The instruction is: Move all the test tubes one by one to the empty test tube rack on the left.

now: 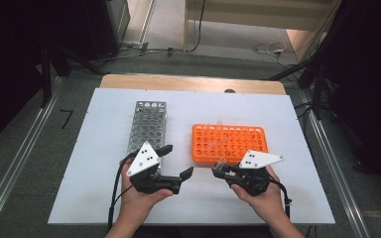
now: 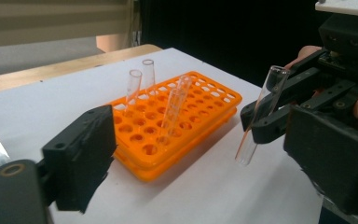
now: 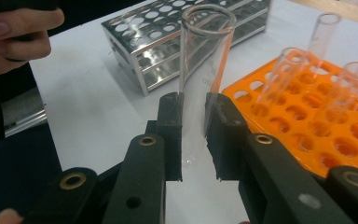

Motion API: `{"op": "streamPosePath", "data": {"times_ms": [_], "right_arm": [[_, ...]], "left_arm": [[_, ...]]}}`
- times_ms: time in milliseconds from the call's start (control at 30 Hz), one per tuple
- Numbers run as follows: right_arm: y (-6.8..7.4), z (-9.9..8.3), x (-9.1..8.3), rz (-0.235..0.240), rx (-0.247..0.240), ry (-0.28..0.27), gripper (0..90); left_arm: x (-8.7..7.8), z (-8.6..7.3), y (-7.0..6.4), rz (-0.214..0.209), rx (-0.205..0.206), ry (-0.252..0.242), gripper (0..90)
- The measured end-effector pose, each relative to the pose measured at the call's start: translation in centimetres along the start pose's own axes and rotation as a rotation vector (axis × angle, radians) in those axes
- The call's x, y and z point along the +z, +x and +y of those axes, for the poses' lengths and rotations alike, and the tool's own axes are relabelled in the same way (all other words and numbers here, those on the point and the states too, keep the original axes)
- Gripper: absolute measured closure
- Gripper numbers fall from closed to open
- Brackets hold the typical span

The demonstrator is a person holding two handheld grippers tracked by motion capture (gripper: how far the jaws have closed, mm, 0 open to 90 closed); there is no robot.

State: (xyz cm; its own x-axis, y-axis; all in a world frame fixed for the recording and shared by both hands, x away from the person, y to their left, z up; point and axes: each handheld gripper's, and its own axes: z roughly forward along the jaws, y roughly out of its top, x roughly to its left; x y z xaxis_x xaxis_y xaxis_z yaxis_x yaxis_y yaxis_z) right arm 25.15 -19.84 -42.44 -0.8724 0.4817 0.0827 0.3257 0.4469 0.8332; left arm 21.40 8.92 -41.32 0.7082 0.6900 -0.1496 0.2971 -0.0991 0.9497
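Note:
An orange tube rack point(image 1: 230, 144) lies right of centre on the white table, with several clear glass tubes point(image 2: 133, 88) standing in its far holes. My right gripper point(image 1: 222, 171) is just in front of the rack's near left corner, shut on another clear test tube point(image 3: 205, 70). The tube is held near its lower half, slightly tilted, its round end just above the table point(image 2: 246, 156). My left gripper point(image 1: 177, 161) hovers open and empty to the left of it, jaws wide apart point(image 2: 205, 158). A metal tube rack point(image 1: 147, 126) stands empty at the left.
White board point(image 1: 104, 198) covers the table, with bare room along the front and the far side. The person's left hand point(image 3: 18, 32) is close to the metal rack point(image 3: 168, 37). Cables trail from both grippers toward the front edge. Floor and dark stands surround the table.

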Motion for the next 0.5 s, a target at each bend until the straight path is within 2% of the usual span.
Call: {"op": "streamPosePath", "data": {"times_ms": [133,200,333,433,467,500], "right_arm": [[0.5,0.0,0.9,0.008,-0.017,0.015,74.0],[0.6,0.0,1.1,0.008,-0.022,0.015,74.0],[1.3,0.1,1.7,0.016,-0.041,0.031,73.9],[1.8,0.1,2.3,0.021,-0.058,0.044,74.0],[1.8,0.1,2.3,0.021,-0.058,0.044,74.0],[2.0,0.2,2.5,0.025,-0.063,0.046,74.0]], "left_arm": [[0.7,-0.2,-0.7,-0.025,-0.004,0.033,19.0],[0.9,-0.2,-1.1,-0.032,-0.004,0.032,21.7],[1.1,-0.1,-1.7,-0.041,-0.005,0.034,33.1],[1.3,-0.1,-2.1,-0.062,0.006,0.045,41.6],[1.4,-0.1,-2.2,-0.069,0.007,0.05,41.6],[1.6,-0.1,-2.3,-0.083,0.008,0.054,46.7]]}}
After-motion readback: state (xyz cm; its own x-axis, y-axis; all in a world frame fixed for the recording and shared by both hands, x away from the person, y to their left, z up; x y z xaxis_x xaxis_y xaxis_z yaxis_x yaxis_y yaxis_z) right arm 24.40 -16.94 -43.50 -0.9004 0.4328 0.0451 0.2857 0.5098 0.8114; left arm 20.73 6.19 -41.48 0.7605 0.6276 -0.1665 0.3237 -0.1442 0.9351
